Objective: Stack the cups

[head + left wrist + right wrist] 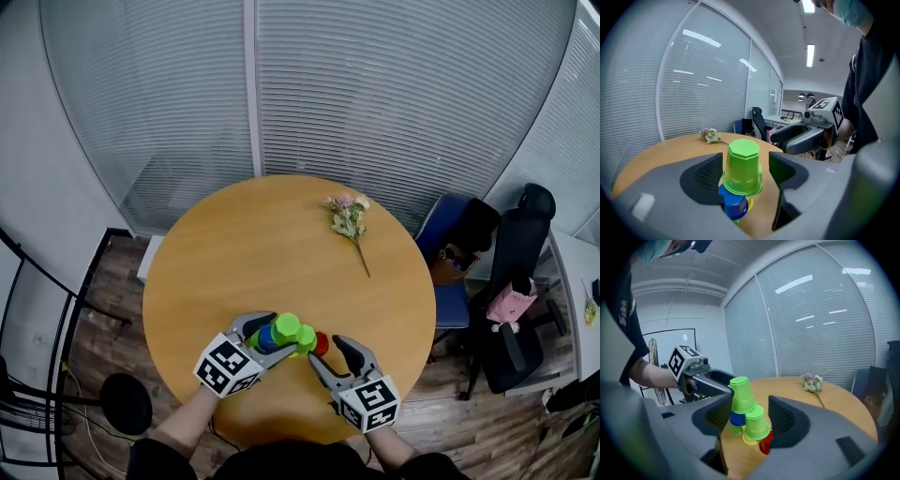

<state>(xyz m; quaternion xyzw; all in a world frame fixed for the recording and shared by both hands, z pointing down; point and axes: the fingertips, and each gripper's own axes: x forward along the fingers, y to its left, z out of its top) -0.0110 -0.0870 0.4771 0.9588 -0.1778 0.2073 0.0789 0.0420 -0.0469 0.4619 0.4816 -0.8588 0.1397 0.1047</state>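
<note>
From the head view you learn mostly where things are. The cups [292,336] stand in one tight cluster on the round table [234,244], near the edge on your side, and the flower sprig [349,219] lies well apart from them on the far half. From above, the cluster shows two green tops, a little blue and a little red, and the levels are not clear.

Your left gripper view gives what the head view cannot. The left gripper [744,174] has its jaws wide apart, and the top green cup [742,166] stands between them, upside down on a blue cup [735,202]. A gap shows between the cup and each pad, so this gripper holds nothing. Of the other cups, this view shows only a thin yellow and green edge below the blue one.

Your right gripper view shows the pile from the side. The right gripper [747,417] is also wide open and empty. The cups appear in the gap between its jaws, but no pad presses on them. Here you can tell the levels. A second green cup [756,423] sits lower and in front, on a yellow cup [748,440], and a red cup [766,445] is at the bottom right. All the cups are mouth down, with many-sided bases
</note>
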